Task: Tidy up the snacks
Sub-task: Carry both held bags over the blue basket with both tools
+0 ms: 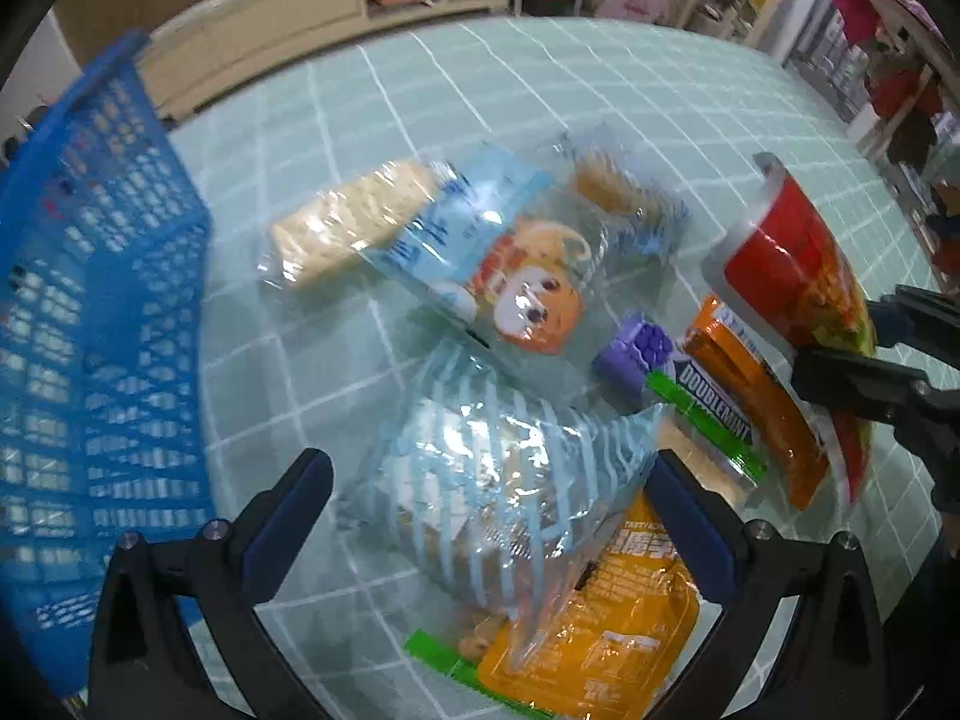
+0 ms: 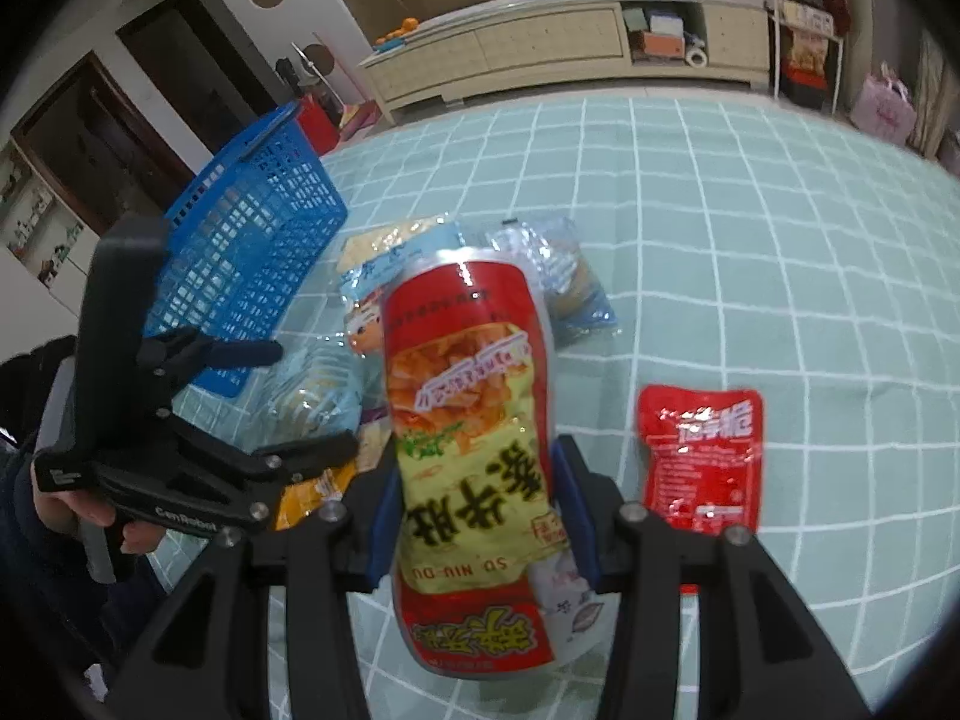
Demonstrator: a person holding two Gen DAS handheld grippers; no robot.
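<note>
My right gripper (image 2: pixel 477 504) is shut on a red and yellow snack bag (image 2: pixel 468 420) and holds it above the table; the bag also shows in the left wrist view (image 1: pixel 798 282). My left gripper (image 1: pixel 492 480) is open, its fingers on either side of a clear blue-striped snack bag (image 1: pixel 498 480) lying on the table. Beyond it lie a cracker pack (image 1: pixel 354 222), a cartoon-face bag (image 1: pixel 516 264), a Doublemint gum pack (image 1: pixel 714 414), an orange stick pack (image 1: pixel 756 396) and a yellow pouch (image 1: pixel 612 630). A blue basket (image 1: pixel 90 300) stands at the left.
A red sachet (image 2: pixel 699 456) lies alone right of my right gripper. The table has a pale green checked cloth (image 2: pixel 750 228). The blue basket (image 2: pixel 252 228) stands at the table's far left. A low cabinet (image 2: pixel 570 48) is behind the table.
</note>
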